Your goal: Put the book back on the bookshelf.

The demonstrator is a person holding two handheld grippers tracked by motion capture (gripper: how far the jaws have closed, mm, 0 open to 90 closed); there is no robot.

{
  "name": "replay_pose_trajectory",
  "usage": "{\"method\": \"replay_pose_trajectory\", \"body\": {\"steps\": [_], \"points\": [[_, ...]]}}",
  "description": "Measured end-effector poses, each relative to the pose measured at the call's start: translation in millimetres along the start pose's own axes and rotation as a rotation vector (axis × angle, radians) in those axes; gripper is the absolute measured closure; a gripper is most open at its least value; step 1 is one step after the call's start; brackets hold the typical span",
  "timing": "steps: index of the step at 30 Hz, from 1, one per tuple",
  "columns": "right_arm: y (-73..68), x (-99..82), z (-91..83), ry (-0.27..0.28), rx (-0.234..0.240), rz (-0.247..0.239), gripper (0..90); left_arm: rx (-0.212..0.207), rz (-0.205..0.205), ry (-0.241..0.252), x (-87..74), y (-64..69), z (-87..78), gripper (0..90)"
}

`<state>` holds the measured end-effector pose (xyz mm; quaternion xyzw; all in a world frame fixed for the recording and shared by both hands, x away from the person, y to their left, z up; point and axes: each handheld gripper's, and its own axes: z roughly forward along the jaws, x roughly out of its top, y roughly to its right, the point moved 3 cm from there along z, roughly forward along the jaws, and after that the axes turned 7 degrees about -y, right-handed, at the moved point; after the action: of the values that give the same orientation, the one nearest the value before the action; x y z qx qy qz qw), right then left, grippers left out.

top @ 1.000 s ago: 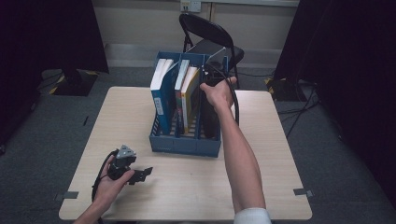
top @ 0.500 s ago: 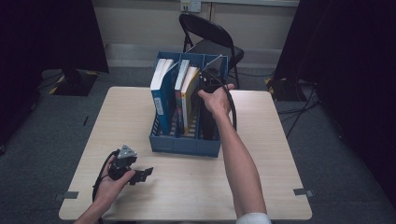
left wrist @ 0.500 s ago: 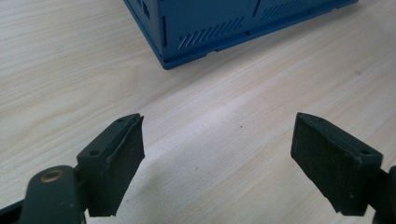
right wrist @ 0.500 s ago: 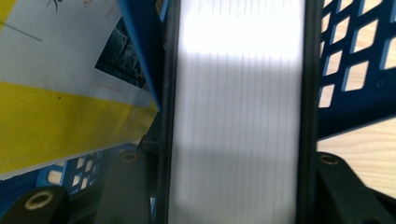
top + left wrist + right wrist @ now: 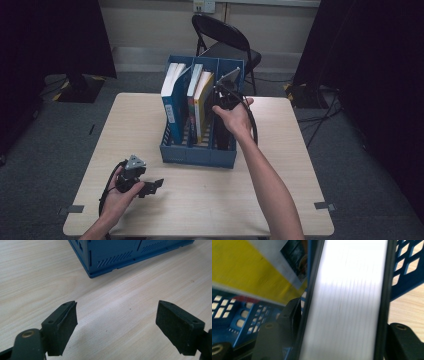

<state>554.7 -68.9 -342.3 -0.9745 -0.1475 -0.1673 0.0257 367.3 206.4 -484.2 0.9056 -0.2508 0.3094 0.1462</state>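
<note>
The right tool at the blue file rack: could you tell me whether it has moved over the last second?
Yes. The right tool has sunk slightly toward the blue file rack, jaws just opening around the black book.

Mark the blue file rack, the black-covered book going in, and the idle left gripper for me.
blue file rack (image 5: 197, 154), high view, its front wall.
black-covered book (image 5: 347, 302), right gripper view, its white page edge.
left gripper (image 5: 116, 327), left gripper view, midway between its open jaws.

A recording studio or lab corner — staged, not lived in.

Black curtains (image 5: 60, 40) hang on both sides, grey carpet (image 5: 45, 150) carries tape marks (image 5: 75, 209), cables (image 5: 320, 117) trail across it, and a lone folding chair (image 5: 225, 42) stands behind the pale wooden counter (image 5: 210, 200) — with a wall socket (image 5: 203, 5) above.
</note>
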Motion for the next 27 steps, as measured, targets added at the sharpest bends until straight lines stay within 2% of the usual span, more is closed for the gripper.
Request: {"method": "replay_pose_trajectory", "body": {"steps": [7, 11, 17, 23, 27], "points": [[0.6, -22.0, -1.9, 0.059, 0.045, -0.049, 38.1, 0.002, 0.008, -0.011, -0.1, 0.6, 1.1, 17.0], [6.0, -32.0, -1.5, 0.107, 0.091, -0.05, 40.3, 0.003, -0.003, -0.002, -0.1, 0.5, 0.2, 17.0], [9.1, -51.5, 5.7, 0.23, 0.124, -0.053, 41.8, 0.003, -0.011, 0.0, -0.3, -1.8, -1.8, 17.0], [15.3, -72.3, 12.1, 0.32, 0.191, -0.058, 43.3, -0.009, -0.02, 0.006, 0.1, -0.9, -1.8, 17.1], [16.5, -83.7, 16.0, 0.405, 0.188, -0.074, 46.3, -0.003, -0.013, 0.007, 0.1, 0.7, -2.1, 17.1]]}}
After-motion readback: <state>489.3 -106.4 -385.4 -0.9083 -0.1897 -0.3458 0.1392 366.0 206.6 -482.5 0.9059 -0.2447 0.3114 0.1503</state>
